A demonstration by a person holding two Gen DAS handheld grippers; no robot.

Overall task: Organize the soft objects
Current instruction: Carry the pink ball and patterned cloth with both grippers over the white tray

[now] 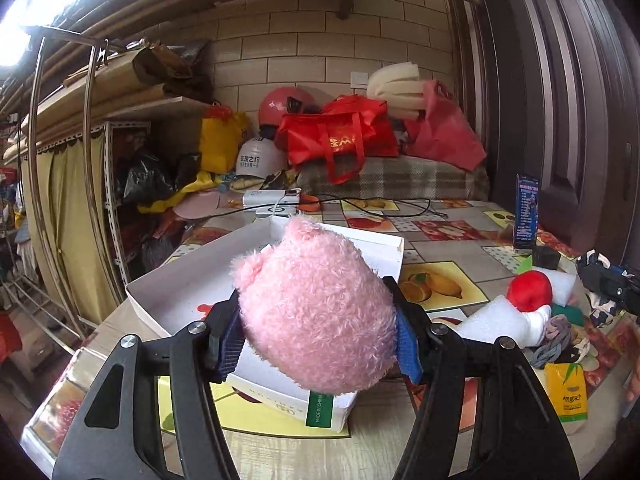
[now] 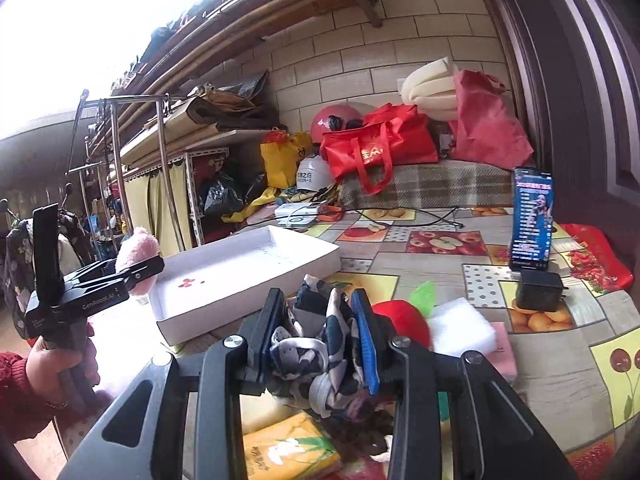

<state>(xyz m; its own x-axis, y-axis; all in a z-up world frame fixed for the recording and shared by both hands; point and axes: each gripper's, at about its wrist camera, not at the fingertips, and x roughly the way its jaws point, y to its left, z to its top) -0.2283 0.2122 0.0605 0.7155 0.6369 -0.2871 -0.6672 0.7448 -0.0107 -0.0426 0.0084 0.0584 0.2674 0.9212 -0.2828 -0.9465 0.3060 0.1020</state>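
Observation:
My left gripper (image 1: 316, 340) is shut on a fluffy pink plush toy (image 1: 316, 308), held above the near edge of an open white box (image 1: 192, 280). From the right wrist view the same toy (image 2: 138, 248) shows in the left gripper, which a hand grips at the left. My right gripper (image 2: 320, 332) is shut on a bunched black-and-white patterned cloth (image 2: 316, 352), lifted off the table. A red plush apple (image 2: 404, 320) with a green leaf, white foam pieces (image 2: 460, 328) and a pink pad (image 2: 504, 348) lie behind it on the fruit-patterned tablecloth (image 2: 440, 264).
A yellow tissue pack (image 2: 288, 452) lies under my right gripper. A phone (image 2: 532, 220) stands on a holder beside a black charger (image 2: 536, 292). Cables, a white power bank (image 1: 272, 198), helmets and red bags crowd the table's far end. Hair ties (image 1: 560, 340) lie at the right.

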